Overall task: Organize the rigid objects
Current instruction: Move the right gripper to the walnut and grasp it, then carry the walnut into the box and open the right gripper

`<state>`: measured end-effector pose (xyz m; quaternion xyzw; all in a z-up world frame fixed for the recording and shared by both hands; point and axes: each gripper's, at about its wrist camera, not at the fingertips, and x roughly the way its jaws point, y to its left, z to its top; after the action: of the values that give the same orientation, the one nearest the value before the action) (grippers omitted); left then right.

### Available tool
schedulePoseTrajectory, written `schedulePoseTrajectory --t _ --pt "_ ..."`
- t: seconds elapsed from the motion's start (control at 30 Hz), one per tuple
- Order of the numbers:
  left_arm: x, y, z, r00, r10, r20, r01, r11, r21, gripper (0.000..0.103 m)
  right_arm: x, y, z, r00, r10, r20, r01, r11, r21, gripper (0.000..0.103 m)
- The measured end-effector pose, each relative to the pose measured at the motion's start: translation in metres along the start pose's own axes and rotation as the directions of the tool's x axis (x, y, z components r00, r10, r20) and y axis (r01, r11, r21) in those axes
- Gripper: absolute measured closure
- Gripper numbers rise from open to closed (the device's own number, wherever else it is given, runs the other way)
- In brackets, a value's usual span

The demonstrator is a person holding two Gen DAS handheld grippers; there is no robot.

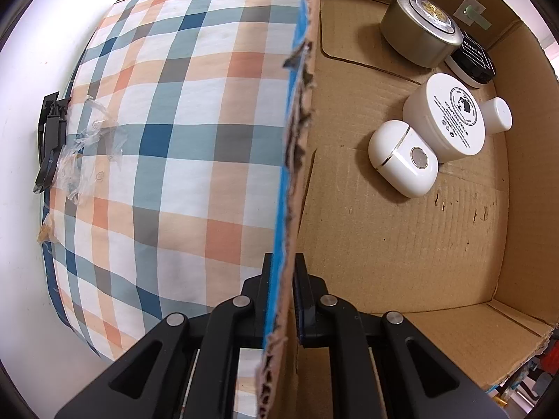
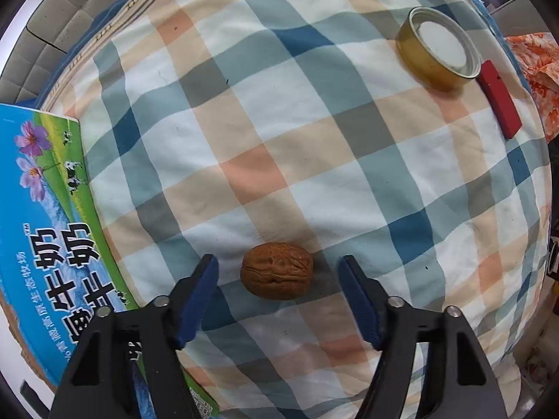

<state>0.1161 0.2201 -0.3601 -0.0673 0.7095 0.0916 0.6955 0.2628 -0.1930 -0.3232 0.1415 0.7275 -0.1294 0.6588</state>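
Note:
My left gripper (image 1: 283,262) is shut on the torn side wall (image 1: 300,111) of a cardboard box. Inside the box lie a white case (image 1: 401,159), a white cream jar (image 1: 445,117), a small white bottle (image 1: 498,115), a black-lidded jar (image 1: 473,61) and a metal tin (image 1: 419,28). My right gripper (image 2: 277,262) is open over the checked cloth, its blue pads on either side of a brown walnut (image 2: 276,270), not touching it. A gold lid (image 2: 441,47) and a red block (image 2: 499,99) lie far right on the cloth.
The box's blue printed outer wall (image 2: 52,244) stands at the left of the right wrist view. A black clip (image 1: 50,139) and clear plastic wrap (image 1: 87,139) lie at the cloth's left edge. Orange fabric (image 2: 538,59) lies beyond the red block.

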Motion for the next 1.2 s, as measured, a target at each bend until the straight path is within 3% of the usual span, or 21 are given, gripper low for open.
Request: schedulePoseTrajectory --t 0.33,0.6,0.9,1.07,1.2 --pt "0.0 -0.001 0.001 1.0 0.003 -0.001 -0.003 1.0 0.002 0.096 0.006 -0.004 -0.002 1.0 -0.005 -0.004 0.005 1.0 -0.019 0.058" --pt "0.0 -0.001 0.001 1.0 0.003 -0.001 -0.003 1.0 0.001 0.096 0.002 0.012 -0.006 1.0 -0.001 0.009 0.001 0.999 -0.053 0.058" --pt "0.001 0.002 0.001 1.0 -0.003 -0.001 0.003 1.0 -0.006 0.096 -0.07 0.05 -0.041 0.991 0.105 0.085 -0.088 0.979 -0.182 0.058" --pt "0.001 0.003 0.001 1.0 -0.004 -0.002 0.004 1.0 -0.006 0.096 -0.121 0.089 -0.068 0.97 0.205 0.134 -0.161 0.946 -0.282 0.058" --pt "0.0 0.004 0.001 1.0 -0.004 -0.002 0.004 1.0 -0.006 0.096 -0.146 0.12 -0.085 0.954 0.273 0.124 -0.211 0.905 -0.369 0.058"
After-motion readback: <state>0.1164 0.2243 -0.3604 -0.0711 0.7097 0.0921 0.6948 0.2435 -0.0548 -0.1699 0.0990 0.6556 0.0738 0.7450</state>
